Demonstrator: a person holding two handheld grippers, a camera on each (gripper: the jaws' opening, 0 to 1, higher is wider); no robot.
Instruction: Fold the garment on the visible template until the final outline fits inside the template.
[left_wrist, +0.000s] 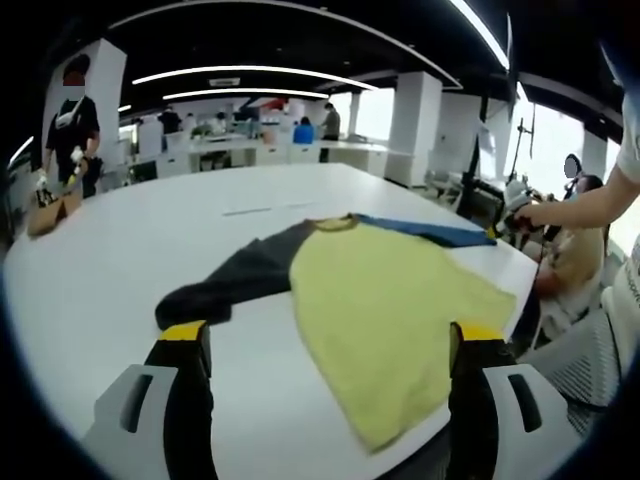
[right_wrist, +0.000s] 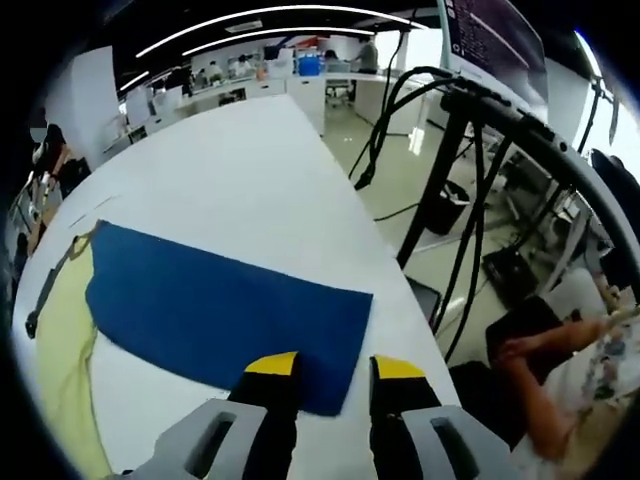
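Note:
A long-sleeved garment lies flat on the white table (left_wrist: 120, 260). Its body is yellow (left_wrist: 390, 300), one sleeve is dark grey (left_wrist: 235, 275) and the other is blue (left_wrist: 430, 232). My left gripper (left_wrist: 331, 335) hovers low over the near hem, jaws wide open and holding nothing. In the right gripper view the blue sleeve (right_wrist: 220, 310) stretches away from me, with the yellow body (right_wrist: 60, 330) at the left. My right gripper (right_wrist: 335, 367) is over the cuff end with its jaws apart; the cuff corner shows in the gap. A thin grey strip (left_wrist: 248, 211) lies on the table beyond the garment.
The table's right edge (right_wrist: 395, 290) drops off beside the cuff, with a black stand and cables (right_wrist: 450, 190) just past it. A forearm (left_wrist: 585, 205) reaches in at the blue sleeve's end. A seated person (left_wrist: 580, 260) is right of the table; another stands by a cardboard box (left_wrist: 52, 212).

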